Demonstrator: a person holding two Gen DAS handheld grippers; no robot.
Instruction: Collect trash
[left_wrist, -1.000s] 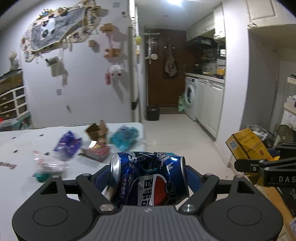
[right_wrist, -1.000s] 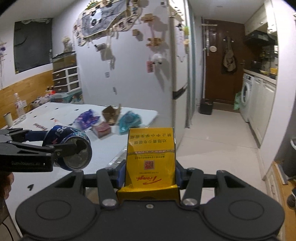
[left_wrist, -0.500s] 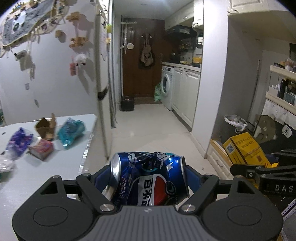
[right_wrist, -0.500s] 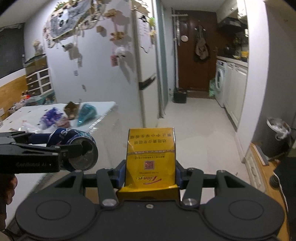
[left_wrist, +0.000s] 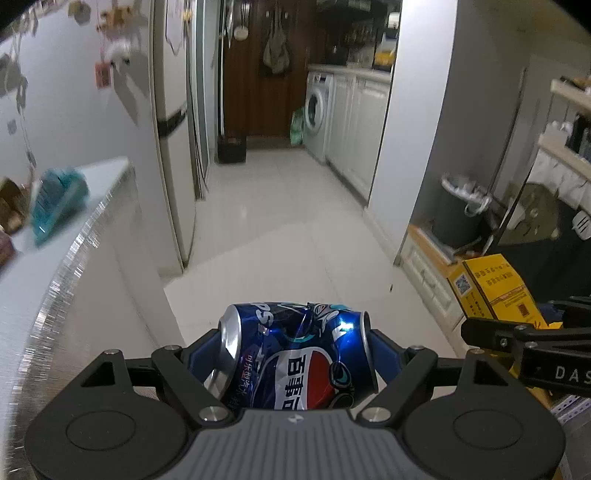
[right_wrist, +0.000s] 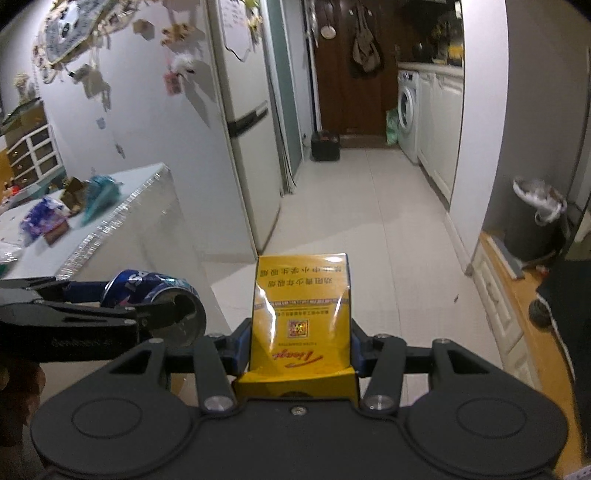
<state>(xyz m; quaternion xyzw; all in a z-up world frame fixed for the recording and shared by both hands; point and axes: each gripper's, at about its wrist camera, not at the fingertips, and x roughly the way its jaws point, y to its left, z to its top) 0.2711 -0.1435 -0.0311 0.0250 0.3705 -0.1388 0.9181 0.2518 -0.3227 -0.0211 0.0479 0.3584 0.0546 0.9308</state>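
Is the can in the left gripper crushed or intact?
Crushed: the blue can, clamped sideways in the left gripper, has a deep crease across its wall.

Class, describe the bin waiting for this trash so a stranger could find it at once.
Follow the white tiled floor to the grey wall corner on its right. In the alcove behind stands the dark grey bin, the only container there with a crumpled white liner over its rim.

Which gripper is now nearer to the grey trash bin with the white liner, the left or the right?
Right, I think. The right gripper, holding the yellow box, is on the trash bin's side. The left gripper, holding the blue can, is farther, beside the white table.
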